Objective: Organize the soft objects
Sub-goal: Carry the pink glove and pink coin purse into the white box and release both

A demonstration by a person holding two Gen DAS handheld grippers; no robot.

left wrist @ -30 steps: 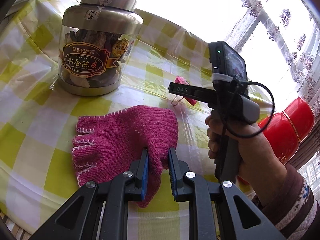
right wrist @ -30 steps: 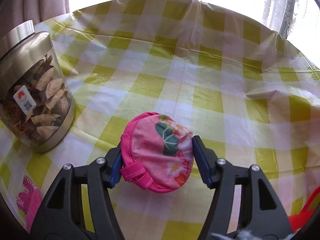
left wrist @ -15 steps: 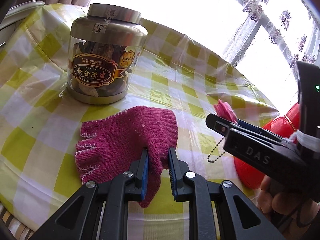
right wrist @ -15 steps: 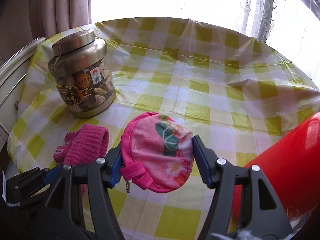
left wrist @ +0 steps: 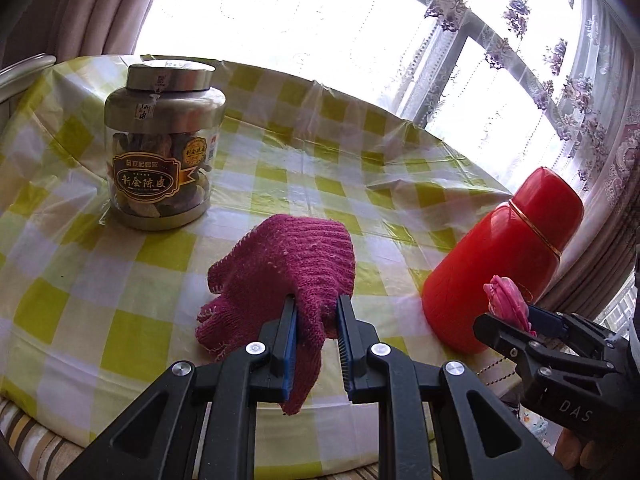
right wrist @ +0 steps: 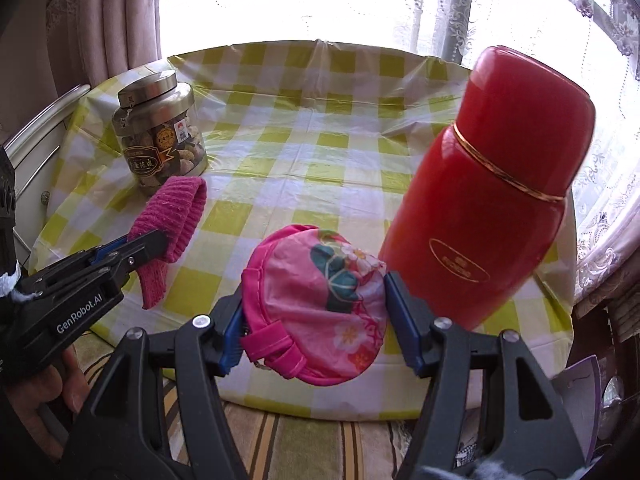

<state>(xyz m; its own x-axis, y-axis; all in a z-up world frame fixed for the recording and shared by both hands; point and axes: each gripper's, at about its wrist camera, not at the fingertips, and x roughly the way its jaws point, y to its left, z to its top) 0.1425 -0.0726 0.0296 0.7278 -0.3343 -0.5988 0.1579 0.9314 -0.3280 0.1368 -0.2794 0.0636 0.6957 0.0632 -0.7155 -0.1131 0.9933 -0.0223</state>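
My left gripper [left wrist: 316, 328] is shut on a magenta knitted glove [left wrist: 288, 272] and holds it lifted above the near table edge; the glove hangs from the jaws. It also shows in the right wrist view [right wrist: 172, 216], at the left. My right gripper [right wrist: 314, 322] is shut on a round pink floral pouch [right wrist: 320, 308] and holds it in the air over the near table edge. The pouch shows edge-on in the left wrist view [left wrist: 506, 296], at the right.
A round table with a yellow-and-white checked cloth [right wrist: 304, 136] lies ahead. A glass jar with a metal lid [left wrist: 160, 152] stands at the back left. A red thermos flask [right wrist: 492, 184] stands at the right. A striped seat [right wrist: 304, 444] lies below the table edge.
Both grippers have pulled back and risen, carrying the glove and the pouch off the table. The jar looks farther away and the red flask has come fully into view.
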